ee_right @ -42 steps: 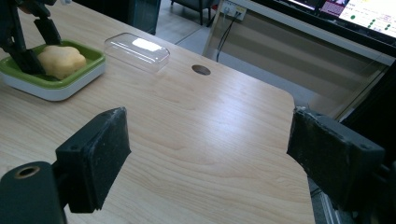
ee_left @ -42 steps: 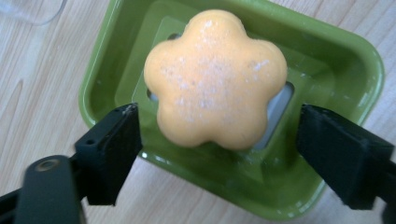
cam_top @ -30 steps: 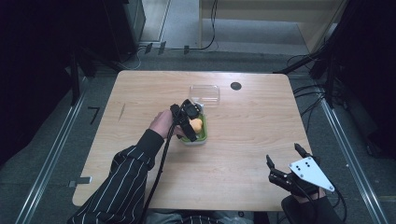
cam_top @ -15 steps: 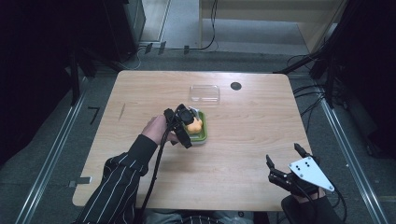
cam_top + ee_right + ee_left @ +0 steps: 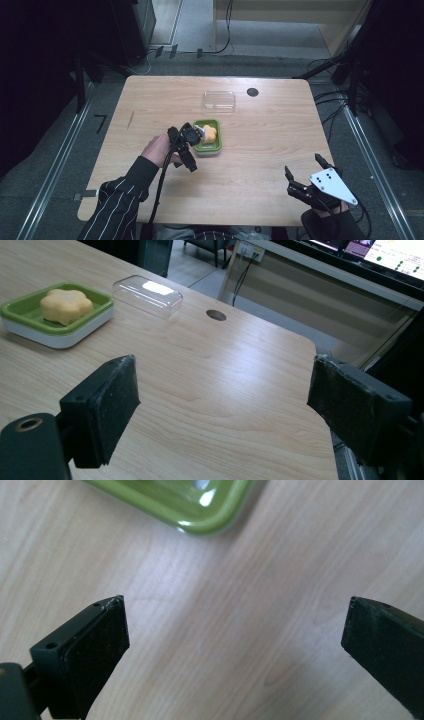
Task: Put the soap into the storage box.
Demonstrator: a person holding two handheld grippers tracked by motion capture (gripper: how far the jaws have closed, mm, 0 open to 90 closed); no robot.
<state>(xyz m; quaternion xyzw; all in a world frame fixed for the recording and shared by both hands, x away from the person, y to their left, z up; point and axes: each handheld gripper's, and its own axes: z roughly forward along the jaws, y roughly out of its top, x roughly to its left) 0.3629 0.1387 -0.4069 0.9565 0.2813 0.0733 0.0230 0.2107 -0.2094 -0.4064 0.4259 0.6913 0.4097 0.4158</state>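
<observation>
Left gripper (image 5: 186, 145) has backed off toward the table's near edge, jaws spread and empty, leaving the yellow soap (image 5: 209, 133) in the green dish (image 5: 212, 146) mid-table. I judge the placing done; the clear lid (image 5: 219, 99) behind comes next. Right gripper (image 5: 307, 176) waits open at the near right corner.
</observation>
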